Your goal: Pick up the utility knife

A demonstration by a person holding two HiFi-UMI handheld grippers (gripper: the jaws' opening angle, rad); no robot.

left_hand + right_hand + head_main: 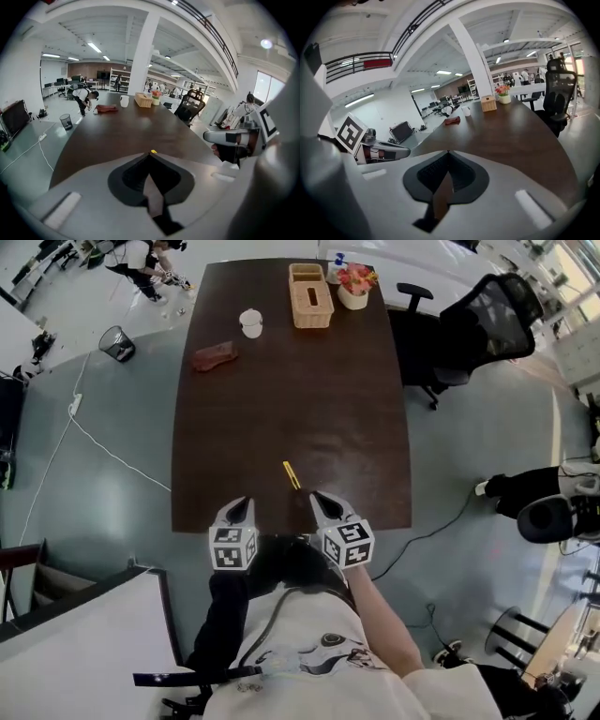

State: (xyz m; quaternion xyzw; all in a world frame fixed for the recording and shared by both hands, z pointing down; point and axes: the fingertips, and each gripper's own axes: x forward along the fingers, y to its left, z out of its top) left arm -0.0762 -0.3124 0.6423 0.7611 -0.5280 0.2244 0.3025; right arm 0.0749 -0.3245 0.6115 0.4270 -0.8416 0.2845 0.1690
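This is a large open-plan office. A long dark meeting table stands on a grey floor with a mesh swivel chair beside it and a wastebasket near. Farther back are desks with monitors, shelves, a white column and ceiling strip lights.

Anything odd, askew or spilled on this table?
Nothing stands out. The knife lies alone, at a slant, near the near edge of the table. The basket, cup and flowers stand tidy at the far end. No spill or damage shows. The left tongs and right tongs are shut and empty.
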